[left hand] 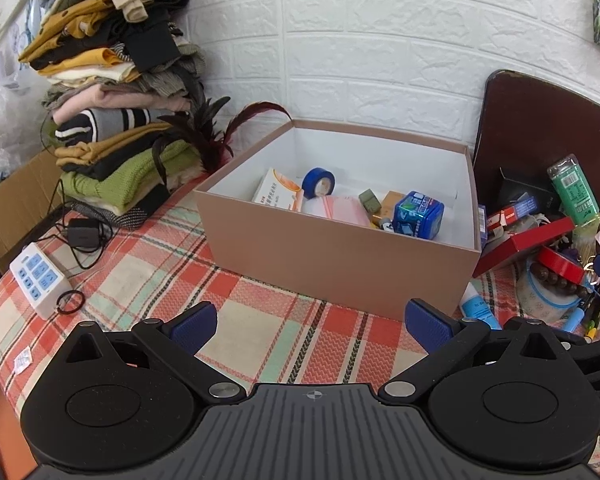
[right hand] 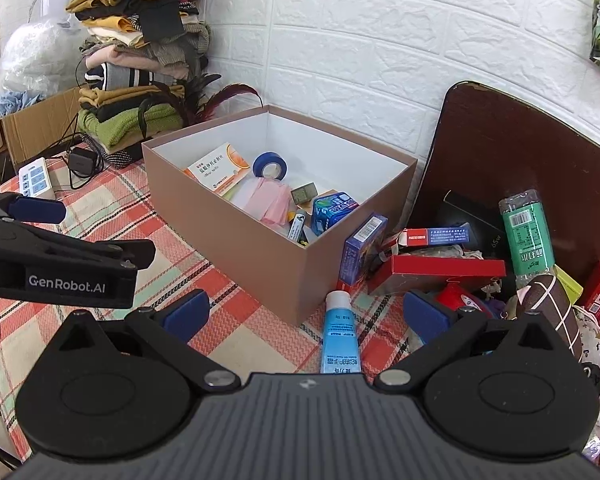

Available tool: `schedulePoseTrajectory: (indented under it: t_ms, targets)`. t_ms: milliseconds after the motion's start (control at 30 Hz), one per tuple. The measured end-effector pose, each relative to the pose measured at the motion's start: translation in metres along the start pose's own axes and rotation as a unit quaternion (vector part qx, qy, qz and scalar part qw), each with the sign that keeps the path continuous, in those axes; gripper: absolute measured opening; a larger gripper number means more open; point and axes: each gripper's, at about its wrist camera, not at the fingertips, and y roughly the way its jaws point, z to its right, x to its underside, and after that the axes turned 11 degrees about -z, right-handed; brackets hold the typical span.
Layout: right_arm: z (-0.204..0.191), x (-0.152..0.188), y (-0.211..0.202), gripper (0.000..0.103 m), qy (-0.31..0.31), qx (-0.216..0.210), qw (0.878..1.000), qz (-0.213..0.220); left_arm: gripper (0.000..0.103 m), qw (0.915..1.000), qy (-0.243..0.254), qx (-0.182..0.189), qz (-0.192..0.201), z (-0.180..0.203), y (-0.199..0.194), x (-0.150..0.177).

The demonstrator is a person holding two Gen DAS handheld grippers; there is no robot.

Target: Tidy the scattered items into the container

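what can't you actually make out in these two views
- Floor of the box, left wrist view: the near wall hides what lies low behind it.
- Blue tube, right wrist view: its lower end is cut off by the right tongs body.
- Pile by the box: items overlap, and the right edge cuts some off.
- Small print on the orange packet: too small to read.

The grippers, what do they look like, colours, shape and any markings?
Both match. The left gripper and right gripper each have a ribbed dark grey body, two round black discs, black linkage arms with silver pivot pins, and textured blue pads on the jaws. In the right wrist view, the left gripper's black side carries white "GenRobot.AI" lettering. No cables or sleeves show.
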Motion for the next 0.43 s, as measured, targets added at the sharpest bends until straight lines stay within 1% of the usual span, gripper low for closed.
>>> schedulePoseTrajectory:
  t_ms: [433]
  targets:
    - [0.0007, -0.0008, 0.0069, 0.102, 0.004, -0.004, 1.000, -0.005, 0.103, 1.0000, 0.006, -0.002, 0.003, 0.0024, 0.0053, -0.0007]
